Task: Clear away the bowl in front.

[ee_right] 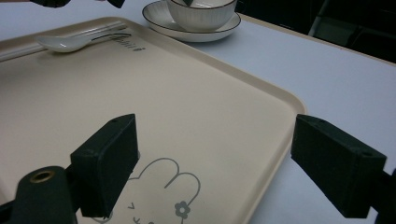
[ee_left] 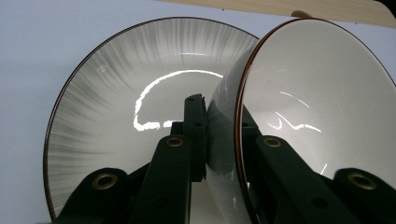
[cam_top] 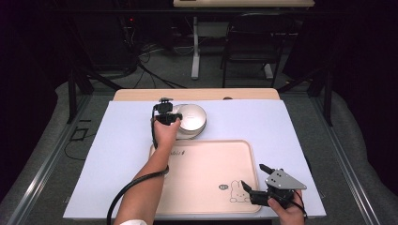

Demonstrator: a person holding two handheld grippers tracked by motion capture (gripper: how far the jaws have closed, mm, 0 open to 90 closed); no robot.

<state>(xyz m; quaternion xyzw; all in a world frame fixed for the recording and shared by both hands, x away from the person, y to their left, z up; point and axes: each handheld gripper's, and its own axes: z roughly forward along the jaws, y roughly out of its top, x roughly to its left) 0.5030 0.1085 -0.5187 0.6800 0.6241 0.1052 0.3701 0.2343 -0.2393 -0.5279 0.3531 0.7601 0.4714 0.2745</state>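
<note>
Your left tool (ee_left: pixel 223 140) pinched the bowl (ee_left: pixel 317 102) rim above the plate (ee_left: pixel 116 93); such a thin grip risked slipping; your right tool (ee_right: pixel 215 163) hung open over the tray (ee_right: pixel 196 93)

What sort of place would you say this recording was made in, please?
Probably a lab or recording studio rather than a home. The table is covered with a plain sheet and fenced in by dark curtains, with loose cables on the floor behind. The bowl, plate and tray look like props.
</note>
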